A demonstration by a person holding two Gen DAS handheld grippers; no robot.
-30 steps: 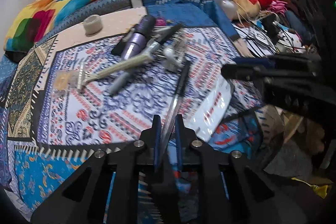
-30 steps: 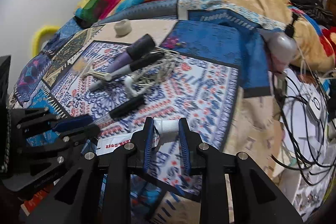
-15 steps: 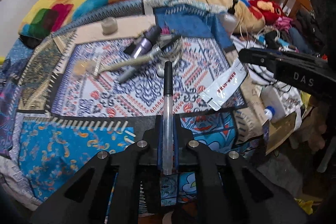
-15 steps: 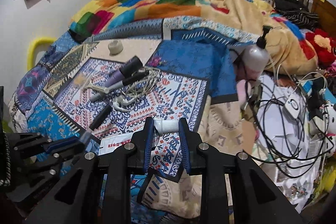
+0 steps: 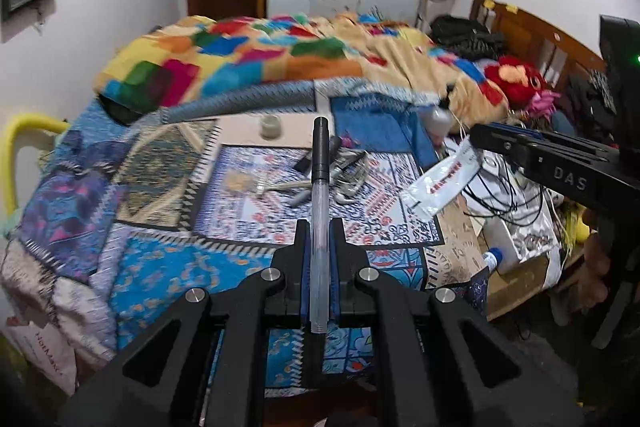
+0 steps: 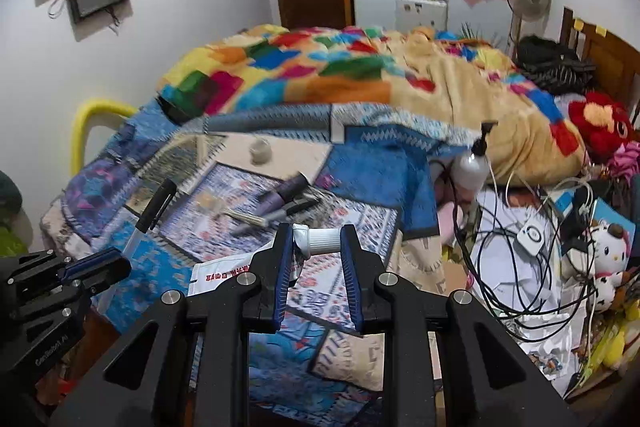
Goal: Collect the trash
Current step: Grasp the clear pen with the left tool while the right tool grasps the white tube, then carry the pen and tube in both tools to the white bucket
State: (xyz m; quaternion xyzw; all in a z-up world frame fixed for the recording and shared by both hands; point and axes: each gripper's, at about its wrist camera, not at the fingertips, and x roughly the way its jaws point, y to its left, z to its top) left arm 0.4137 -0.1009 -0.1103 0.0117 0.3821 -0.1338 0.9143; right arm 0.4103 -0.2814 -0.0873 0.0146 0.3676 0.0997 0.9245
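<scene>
My left gripper [image 5: 319,239] is shut on a clear pen [image 5: 320,211] with a black cap, held upright between the pads well above the bed. The pen also shows in the right wrist view [image 6: 154,209], with the left gripper [image 6: 94,267] at the lower left. My right gripper [image 6: 318,247] is shut on a flattened white tube [image 6: 316,238] by its capped neck; the tube's body [image 5: 442,183] hangs from the right gripper [image 5: 486,139] in the left wrist view. Both are lifted off the patterned bedspread [image 5: 256,223].
On the bedspread lie a purple tube [image 6: 282,193], a razor [image 5: 276,187], earphones and a tape roll [image 5: 271,126]. A pump bottle [image 6: 472,167], tangled cables [image 6: 516,255], soft toys [image 6: 600,123] and papers crowd the right. A colourful blanket [image 6: 320,71] lies behind.
Both grippers have pulled up and back from the bed with the pen and the tube; the bed items look smaller and the room's walls and door have come into view.
</scene>
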